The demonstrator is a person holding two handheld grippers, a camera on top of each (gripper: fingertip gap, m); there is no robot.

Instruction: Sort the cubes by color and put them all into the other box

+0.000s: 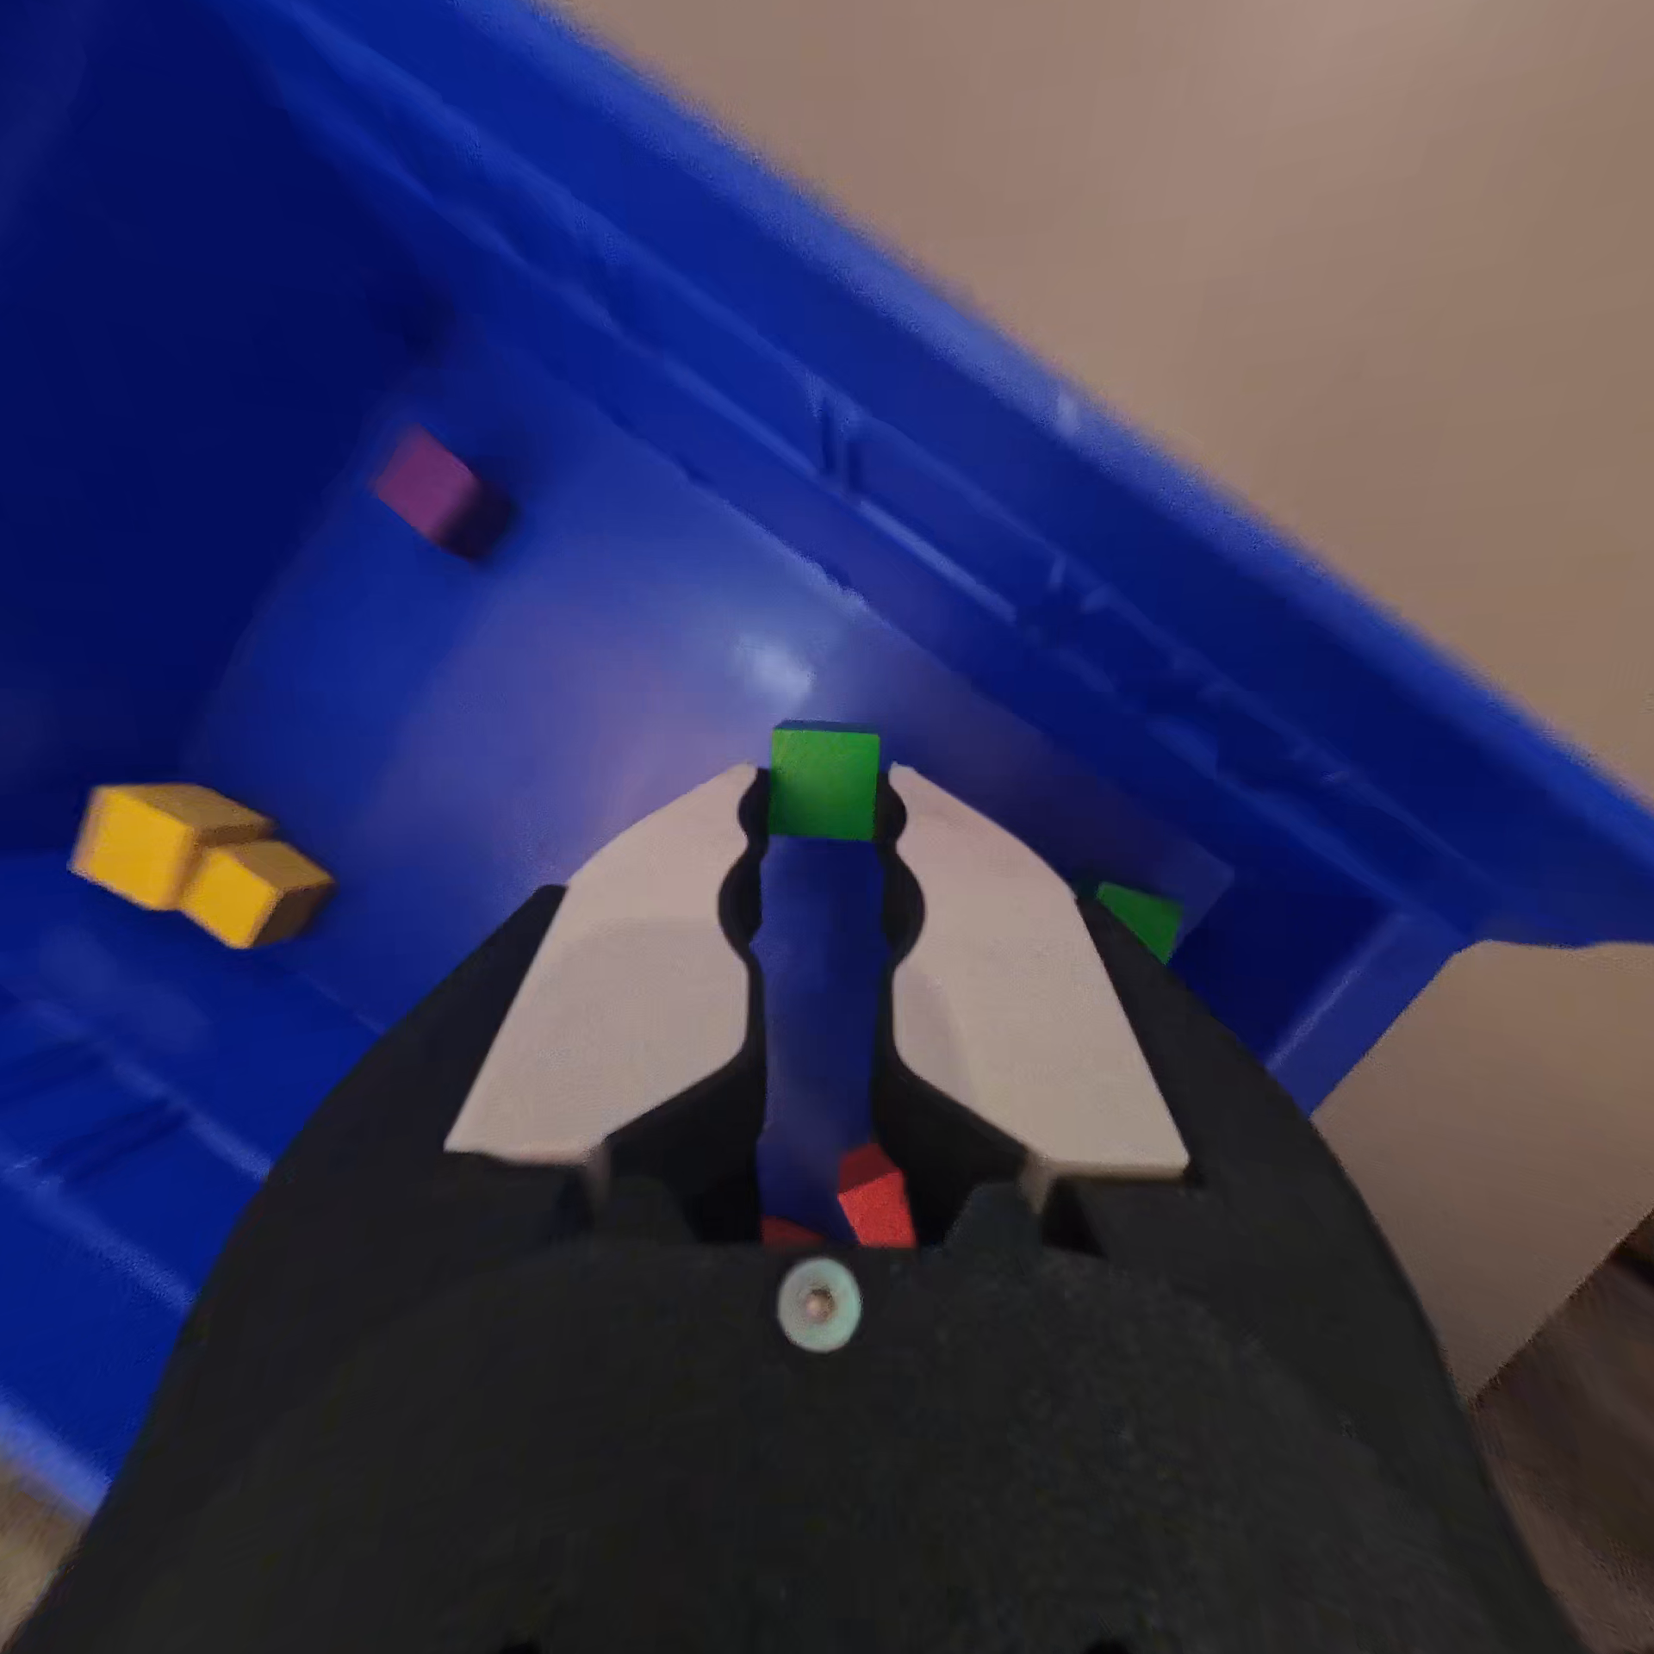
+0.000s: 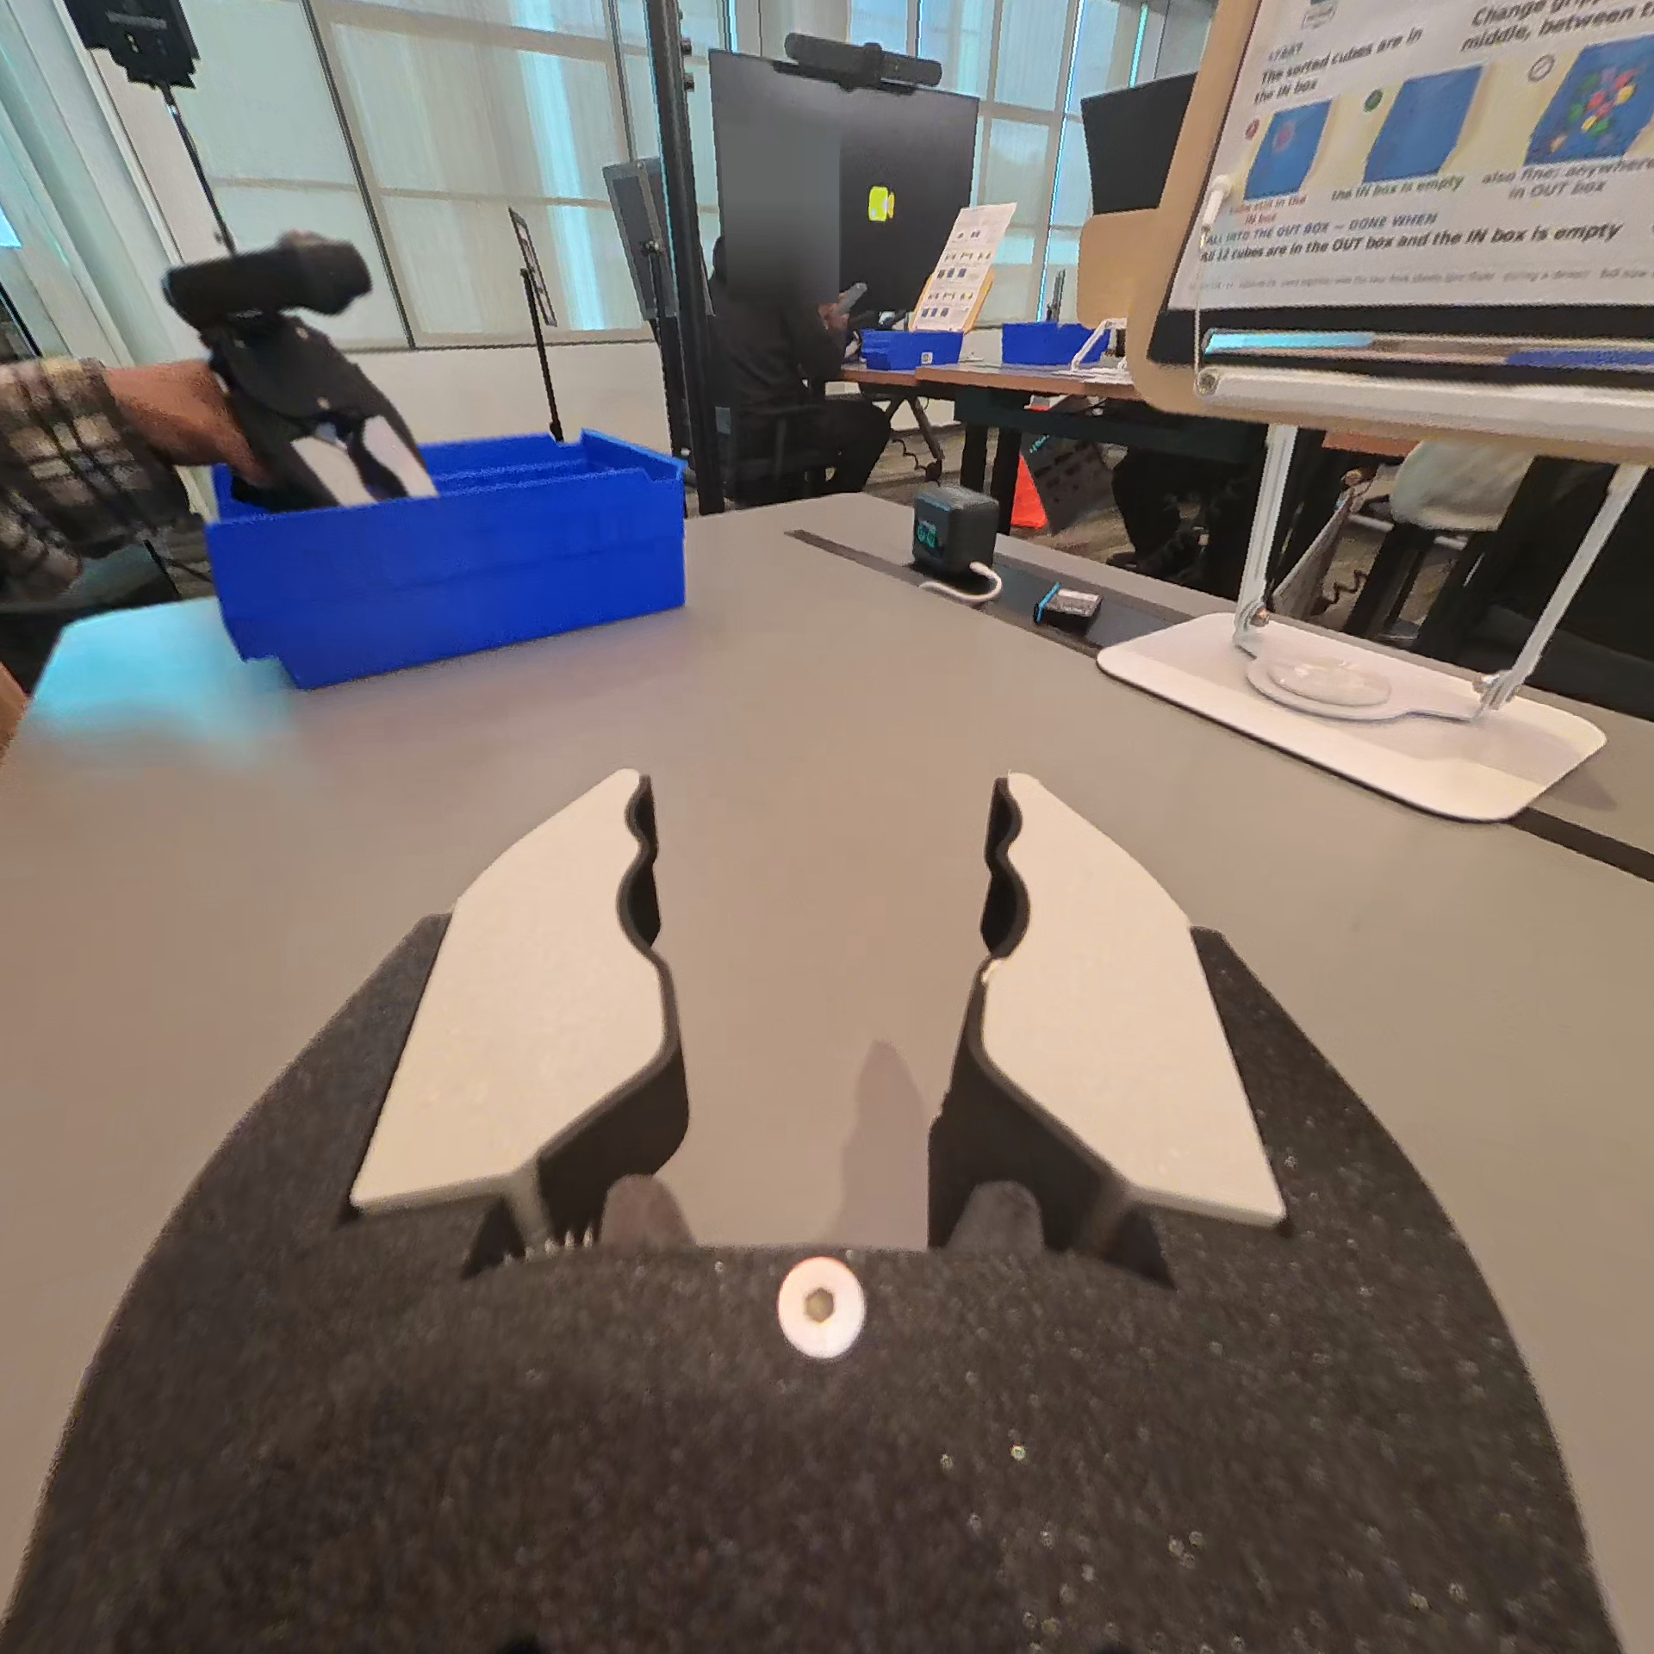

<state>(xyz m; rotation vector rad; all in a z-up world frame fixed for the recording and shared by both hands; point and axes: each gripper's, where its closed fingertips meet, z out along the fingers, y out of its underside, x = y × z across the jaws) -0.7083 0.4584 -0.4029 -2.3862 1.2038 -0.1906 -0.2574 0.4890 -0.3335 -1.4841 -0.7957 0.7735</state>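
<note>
My left gripper (image 1: 823,788) is shut on a green cube (image 1: 823,783) and holds it inside a blue box (image 1: 984,430). On the box floor lie a second green cube (image 1: 1141,917) at the right, two yellow cubes (image 1: 192,859) touching at the left, a purple cube (image 1: 437,490) farther back, and red cubes (image 1: 873,1195) seen between my fingers. My right gripper (image 2: 823,805) is open and empty above the grey table (image 2: 805,698). In the right wrist view the left gripper (image 2: 358,456) dips into the blue box (image 2: 447,555) at the far left.
A white stand (image 2: 1342,716) carrying an instruction board (image 2: 1432,179) is at the table's right. A small dark device (image 2: 953,532) with a cable sits in a table slot. A seated person and other blue boxes (image 2: 908,347) are on a farther table.
</note>
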